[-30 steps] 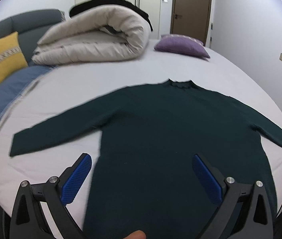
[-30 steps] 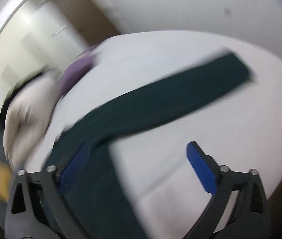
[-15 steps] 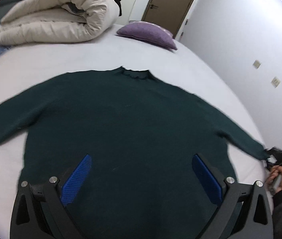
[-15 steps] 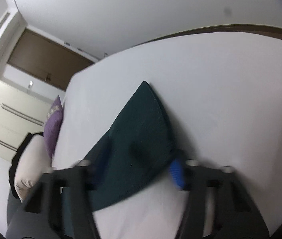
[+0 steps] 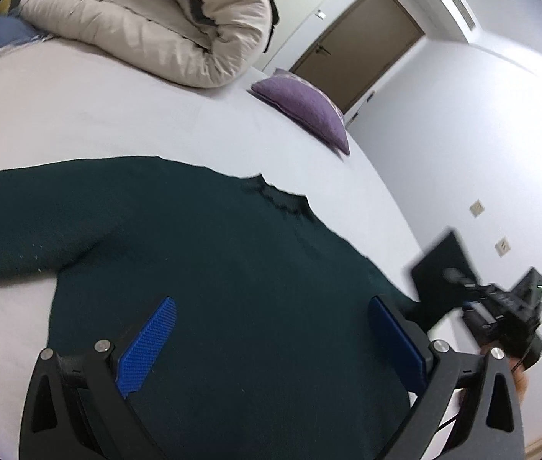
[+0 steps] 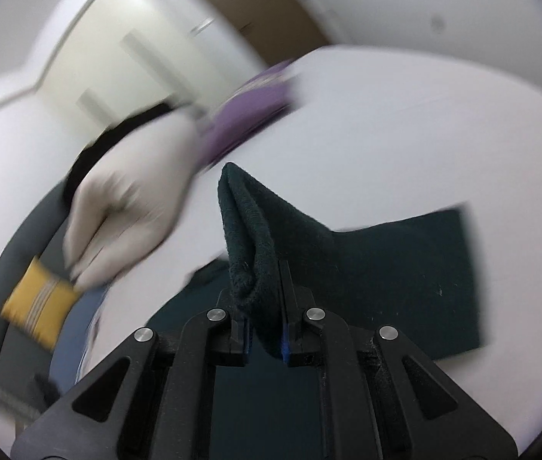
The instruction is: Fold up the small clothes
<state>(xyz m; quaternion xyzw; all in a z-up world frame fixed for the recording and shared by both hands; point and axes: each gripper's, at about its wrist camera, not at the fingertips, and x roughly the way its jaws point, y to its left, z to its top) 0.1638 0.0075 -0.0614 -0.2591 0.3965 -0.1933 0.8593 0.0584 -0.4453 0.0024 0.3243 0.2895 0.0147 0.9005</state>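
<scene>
While right tongs (image 6: 265, 329) pinch the sweater (image 5: 232, 287) cuff (image 6: 248, 237), lifting the sleeve to fold inward, left tongs (image 5: 271, 341) hover wide, empty, over the bed (image 5: 98, 115).

Sweater (image 5: 232, 306) flat on bed (image 5: 117, 122); duvet (image 5: 148, 19) behind (pillow (image 5: 305, 107) to its right).

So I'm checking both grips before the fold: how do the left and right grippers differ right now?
The left gripper is open, its blue fingers spread above the dark green sweater and gripping nothing; the right gripper is shut on the sweater's sleeve cuff. The left sits over the sweater's flat body; the right has the cuff raised off the bed. Both share black frames and blue pads.
</scene>
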